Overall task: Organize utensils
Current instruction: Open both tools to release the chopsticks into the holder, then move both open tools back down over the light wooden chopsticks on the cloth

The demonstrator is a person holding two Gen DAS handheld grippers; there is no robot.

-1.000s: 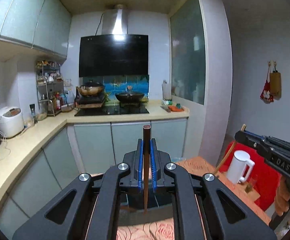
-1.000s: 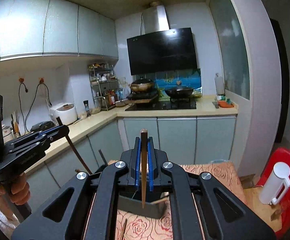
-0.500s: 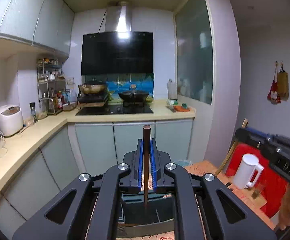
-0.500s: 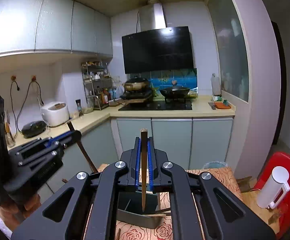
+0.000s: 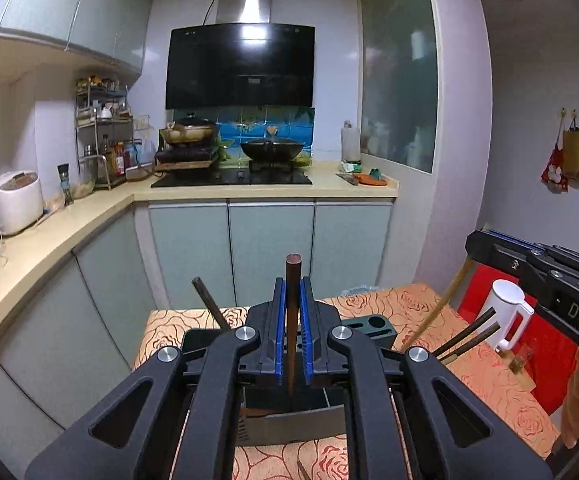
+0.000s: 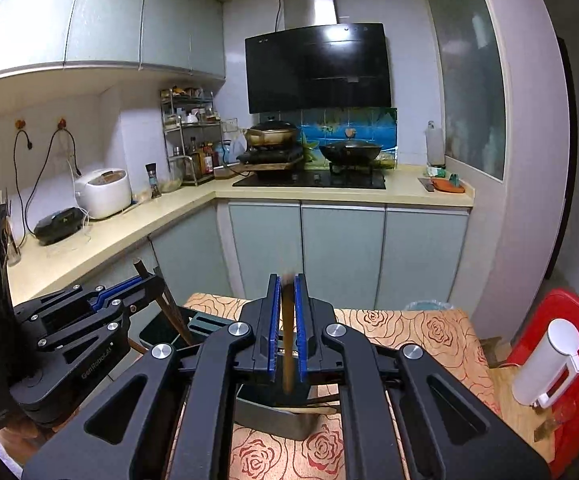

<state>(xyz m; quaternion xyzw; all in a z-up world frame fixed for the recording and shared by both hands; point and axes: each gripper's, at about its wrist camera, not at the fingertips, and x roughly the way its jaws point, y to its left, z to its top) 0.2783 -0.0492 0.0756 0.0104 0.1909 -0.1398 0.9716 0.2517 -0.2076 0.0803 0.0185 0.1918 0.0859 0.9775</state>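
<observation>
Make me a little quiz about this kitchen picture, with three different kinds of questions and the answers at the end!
1. True or false: the left gripper is open and empty.
2. Pick one. The white jug stands by: A) the stove, B) the red chair, C) the rice cooker.
3. Fill the gap: the right gripper holds a light wooden chopstick above the dark ____ on the flowered tablecloth.

Key
1. False: it is shut on a dark brown chopstick.
2. B.
3. Utensil holder.
</observation>
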